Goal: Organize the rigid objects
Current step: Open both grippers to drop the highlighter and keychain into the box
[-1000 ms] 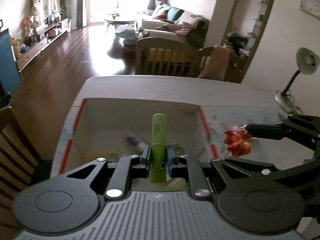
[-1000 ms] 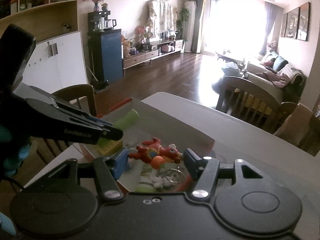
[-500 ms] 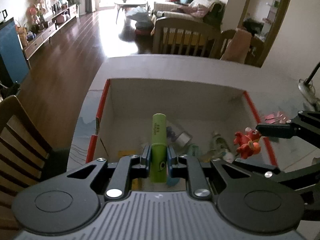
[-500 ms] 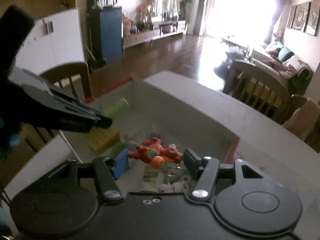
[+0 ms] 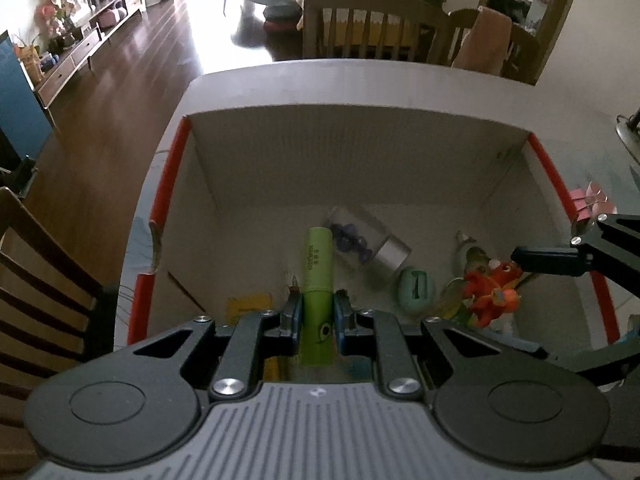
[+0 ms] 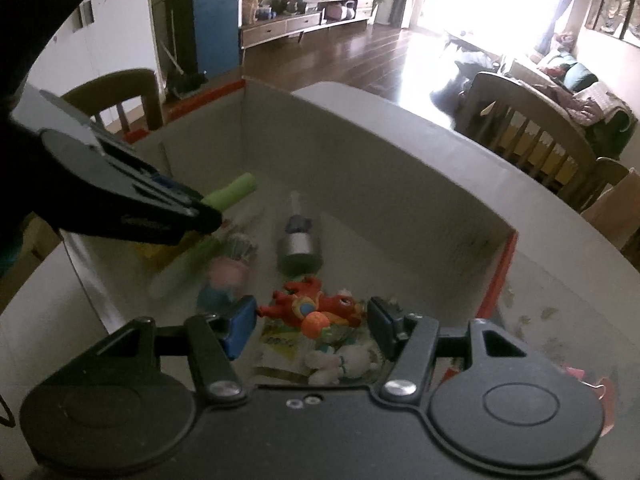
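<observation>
My left gripper is shut on a green tube that sticks out forward over the open cardboard box with red-taped rims. The right wrist view has this gripper at the left, with the green tube poking from its tip. My right gripper is shut on a red and orange toy figure, held just above the box's inside. In the left wrist view the toy figure hangs at the box's right side, between the right gripper's fingers.
In the box lie a clear jar with blue bits, a mint egg-shaped thing, a yellow item, a pink pig figure and a white plush. Wooden chairs ring the table.
Both grippers have come down and tipped further downward over the box, each keeping its object. The box's floor and contents now fill the views.
</observation>
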Demonstrator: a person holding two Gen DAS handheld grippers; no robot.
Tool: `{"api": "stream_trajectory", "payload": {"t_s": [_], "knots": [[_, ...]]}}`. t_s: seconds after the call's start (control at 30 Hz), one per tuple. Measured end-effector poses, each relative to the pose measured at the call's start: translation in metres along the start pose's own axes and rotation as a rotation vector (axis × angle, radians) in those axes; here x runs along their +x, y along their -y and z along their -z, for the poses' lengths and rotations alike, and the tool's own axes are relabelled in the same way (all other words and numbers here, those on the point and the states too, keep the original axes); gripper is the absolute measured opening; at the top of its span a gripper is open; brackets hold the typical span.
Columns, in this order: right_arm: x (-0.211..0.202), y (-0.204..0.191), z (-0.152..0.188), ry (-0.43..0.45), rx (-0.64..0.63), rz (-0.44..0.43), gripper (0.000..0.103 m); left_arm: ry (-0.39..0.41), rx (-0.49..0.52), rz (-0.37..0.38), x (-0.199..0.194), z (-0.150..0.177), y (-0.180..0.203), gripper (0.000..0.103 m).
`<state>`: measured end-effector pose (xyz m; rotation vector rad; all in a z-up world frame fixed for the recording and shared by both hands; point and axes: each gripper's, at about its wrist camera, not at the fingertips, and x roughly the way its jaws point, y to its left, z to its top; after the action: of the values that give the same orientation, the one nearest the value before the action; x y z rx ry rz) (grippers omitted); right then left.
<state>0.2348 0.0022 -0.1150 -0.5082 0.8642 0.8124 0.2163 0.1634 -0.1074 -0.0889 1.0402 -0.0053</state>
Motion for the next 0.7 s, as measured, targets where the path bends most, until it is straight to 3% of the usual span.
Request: {"api": "stream_trajectory", "payload": {"t_s": [0.27, 0.7], "knots": [[0.009, 0.004, -0.001, -0.041, 0.035, -0.034, 0.06, -0.056, 0.019, -0.004, 0.017, 0.005, 0.003, 0.016], [0.003, 0.007, -0.002, -0.032, 0.053, -0.027, 0.062, -0.121, 0.006, -0.034, 0.038, 0.005, 0.006, 0.016]]}}
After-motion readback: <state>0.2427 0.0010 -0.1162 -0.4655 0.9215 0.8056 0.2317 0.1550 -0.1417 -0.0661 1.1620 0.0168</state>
